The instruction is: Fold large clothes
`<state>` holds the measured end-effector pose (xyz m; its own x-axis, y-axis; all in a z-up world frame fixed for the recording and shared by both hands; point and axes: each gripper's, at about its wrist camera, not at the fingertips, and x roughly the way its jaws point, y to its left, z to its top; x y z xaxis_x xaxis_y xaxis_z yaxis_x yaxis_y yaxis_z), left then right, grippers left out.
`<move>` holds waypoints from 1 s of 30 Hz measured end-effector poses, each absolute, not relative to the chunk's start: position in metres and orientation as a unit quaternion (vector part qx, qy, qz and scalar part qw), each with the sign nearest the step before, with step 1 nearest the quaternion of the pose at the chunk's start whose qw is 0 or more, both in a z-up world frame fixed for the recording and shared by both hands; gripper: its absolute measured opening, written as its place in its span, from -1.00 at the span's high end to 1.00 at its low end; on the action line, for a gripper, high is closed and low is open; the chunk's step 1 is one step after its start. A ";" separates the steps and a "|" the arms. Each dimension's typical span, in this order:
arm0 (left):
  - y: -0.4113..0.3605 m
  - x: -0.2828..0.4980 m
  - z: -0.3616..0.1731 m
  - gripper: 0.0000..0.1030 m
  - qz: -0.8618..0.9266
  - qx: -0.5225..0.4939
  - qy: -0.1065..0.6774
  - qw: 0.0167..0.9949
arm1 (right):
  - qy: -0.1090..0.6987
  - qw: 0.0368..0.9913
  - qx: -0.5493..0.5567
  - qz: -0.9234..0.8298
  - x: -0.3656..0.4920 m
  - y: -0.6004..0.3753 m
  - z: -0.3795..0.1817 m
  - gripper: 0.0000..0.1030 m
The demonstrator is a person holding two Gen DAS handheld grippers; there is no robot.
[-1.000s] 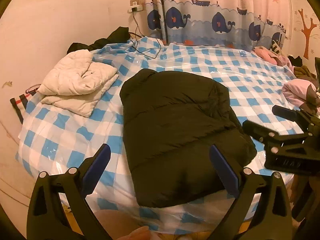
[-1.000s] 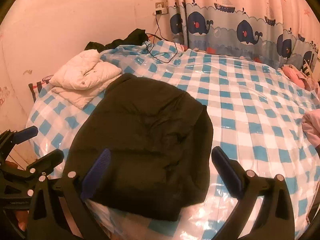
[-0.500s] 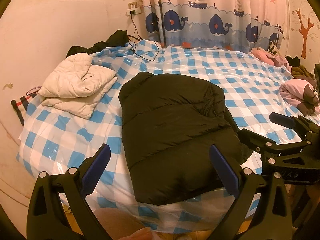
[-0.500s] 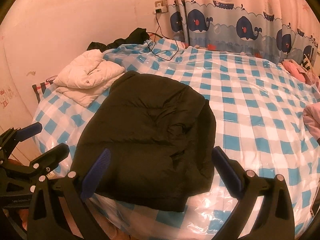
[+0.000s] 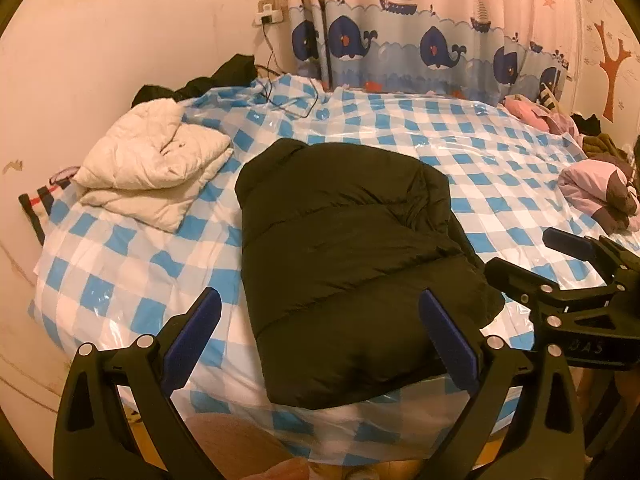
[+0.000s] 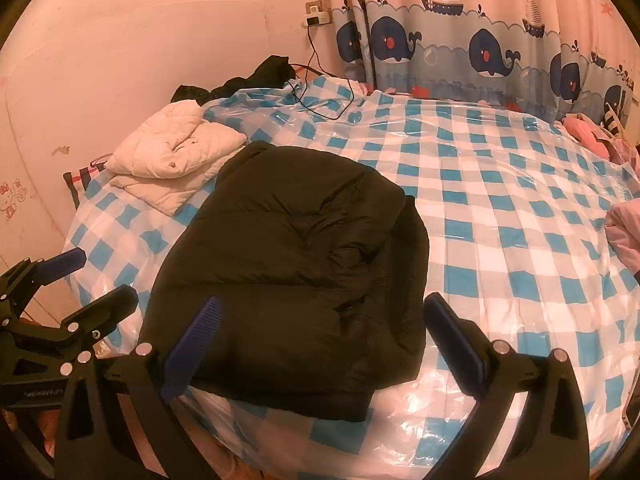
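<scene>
Both cameras are drawn back a little from the bed compared with a second ago, so more of its checked, plastic-covered surface is seen. A folded black jacket is laid at the near edge of the bed, untouched. A folded white jacket is placed near the far left corner. The left gripper and the right gripper are held off the near edge, jaws spread wide and empty.
</scene>
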<state>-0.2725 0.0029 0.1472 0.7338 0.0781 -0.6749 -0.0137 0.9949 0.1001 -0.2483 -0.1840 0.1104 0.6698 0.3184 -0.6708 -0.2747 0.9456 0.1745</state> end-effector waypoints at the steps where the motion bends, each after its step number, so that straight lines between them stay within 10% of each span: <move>1: 0.003 -0.272 0.147 -0.85 0.027 0.045 0.365 0.930 | 0.372 0.913 0.029 0.162 -0.249 -0.184 0.111 -0.89; 30: 0.002 -0.270 0.143 -0.85 0.023 0.047 0.370 0.928 | 0.374 0.913 0.031 0.161 -0.249 -0.183 0.112 -0.89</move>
